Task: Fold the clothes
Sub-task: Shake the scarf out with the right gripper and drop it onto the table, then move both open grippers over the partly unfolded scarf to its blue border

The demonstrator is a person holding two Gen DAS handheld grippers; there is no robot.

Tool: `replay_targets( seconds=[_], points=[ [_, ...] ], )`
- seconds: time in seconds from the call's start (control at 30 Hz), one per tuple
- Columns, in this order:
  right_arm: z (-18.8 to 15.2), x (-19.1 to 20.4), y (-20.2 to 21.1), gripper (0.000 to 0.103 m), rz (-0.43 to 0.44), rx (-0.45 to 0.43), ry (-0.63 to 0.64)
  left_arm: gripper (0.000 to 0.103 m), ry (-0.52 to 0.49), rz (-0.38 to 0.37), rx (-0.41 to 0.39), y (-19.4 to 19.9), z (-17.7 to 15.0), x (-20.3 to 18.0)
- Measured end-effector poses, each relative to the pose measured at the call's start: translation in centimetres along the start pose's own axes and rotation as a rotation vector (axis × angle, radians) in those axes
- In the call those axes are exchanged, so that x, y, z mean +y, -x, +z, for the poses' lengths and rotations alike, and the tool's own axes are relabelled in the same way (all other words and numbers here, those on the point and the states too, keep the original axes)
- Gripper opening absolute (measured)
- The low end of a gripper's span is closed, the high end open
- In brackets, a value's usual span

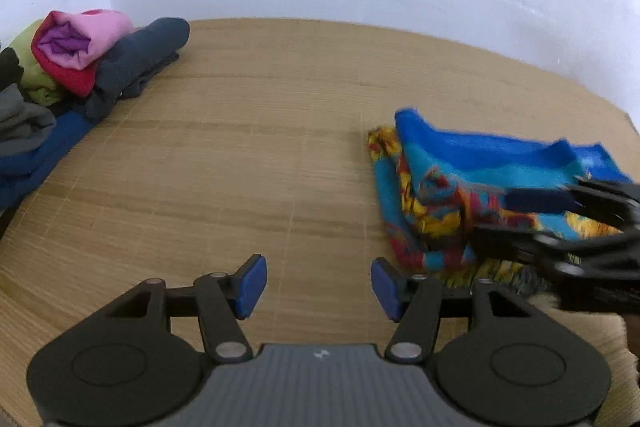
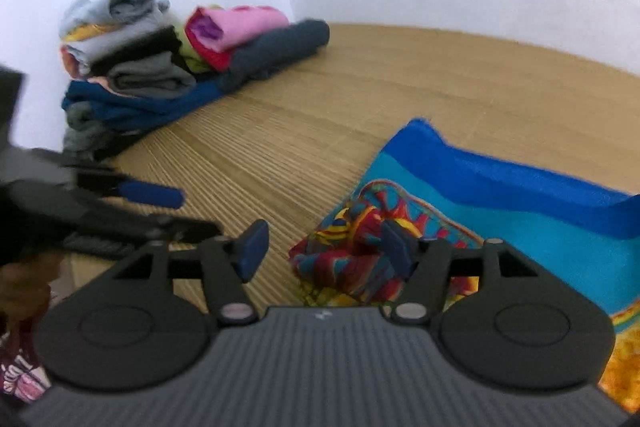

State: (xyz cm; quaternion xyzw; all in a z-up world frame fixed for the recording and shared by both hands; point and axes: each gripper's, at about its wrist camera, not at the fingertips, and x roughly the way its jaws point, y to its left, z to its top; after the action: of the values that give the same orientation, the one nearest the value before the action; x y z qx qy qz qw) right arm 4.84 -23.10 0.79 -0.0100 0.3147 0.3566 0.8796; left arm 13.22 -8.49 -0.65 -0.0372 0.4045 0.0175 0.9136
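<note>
The bright blue and turquoise patterned cloth [image 2: 500, 187] lies at two o'clock from my right gripper [image 2: 326, 251], nearer than my left gripper [image 1: 318, 287]; both jaws wide, empty.

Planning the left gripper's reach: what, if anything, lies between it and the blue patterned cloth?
Nothing visible: only bare woven mat separates the open left gripper from the blue patterned cloth. The right gripper hovers over the cloth's far side.

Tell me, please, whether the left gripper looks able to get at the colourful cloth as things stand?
Probably yes: the left gripper is open over bare mat, and the colourful cloth lies just beside it, nothing between.
</note>
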Motion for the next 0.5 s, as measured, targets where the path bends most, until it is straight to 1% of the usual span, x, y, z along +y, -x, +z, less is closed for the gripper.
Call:
replay_targets(
  seconds=[0.03,0.07,0.1,0.17,0.2,0.3,0.33,0.37,0.4,0.43,0.47,0.5],
  points=[
    [-0.7,-0.2,0.9,0.064,-0.02,-0.015,-0.012,0.06,-0.007,-0.019,-0.013,0.0,0.5,-0.1],
    [-1.2,-1.1,1.3,0.064,-0.061,-0.03,-0.042,0.062,-0.021,-0.04,-0.027,0.2,1.1,-0.6],
    [-1.5,-2.6,2.2,0.064,-0.114,-0.039,-0.088,0.066,-0.047,-0.063,-0.041,0.3,1.7,-1.4],
    [-3.0,-5.5,5.4,0.064,-0.231,-0.047,-0.201,0.067,-0.101,-0.098,-0.053,-0.2,2.4,-3.0],
    [-3.9,-7.1,6.9,0.064,-0.287,-0.048,-0.26,0.067,-0.118,-0.118,-0.049,-0.7,2.7,-3.7],
    [-6.6,-11.3,10.6,0.067,-0.449,-0.037,-0.446,0.067,-0.114,-0.212,-0.005,-2.4,3.3,-5.5],
    [-7.3,-12.1,11.5,0.067,-0.484,-0.047,-0.48,0.067,-0.11,-0.249,0.007,-2.7,3.6,-6.2],
    [-8.0,-12.8,12.2,0.067,-0.515,-0.059,-0.5,0.067,-0.12,-0.266,0.017,-2.9,3.6,-7.0],
    [-8.5,-13.2,12.5,0.067,-0.539,-0.065,-0.508,0.067,-0.139,-0.267,0.025,-3.2,3.6,-7.9],
    [-8.9,-13.5,12.5,0.067,-0.556,-0.059,-0.506,0.066,-0.169,-0.237,0.05,-3.5,3.3,-8.6],
    [-9.2,-13.8,12.3,0.066,-0.566,-0.045,-0.498,0.062,-0.206,-0.181,0.089,-4.1,2.8,-9.3],
    [-9.5,-14.1,12.2,0.065,-0.576,-0.032,-0.489,0.052,-0.222,-0.106,0.135,-4.7,2.0,-9.3]
  ],
)
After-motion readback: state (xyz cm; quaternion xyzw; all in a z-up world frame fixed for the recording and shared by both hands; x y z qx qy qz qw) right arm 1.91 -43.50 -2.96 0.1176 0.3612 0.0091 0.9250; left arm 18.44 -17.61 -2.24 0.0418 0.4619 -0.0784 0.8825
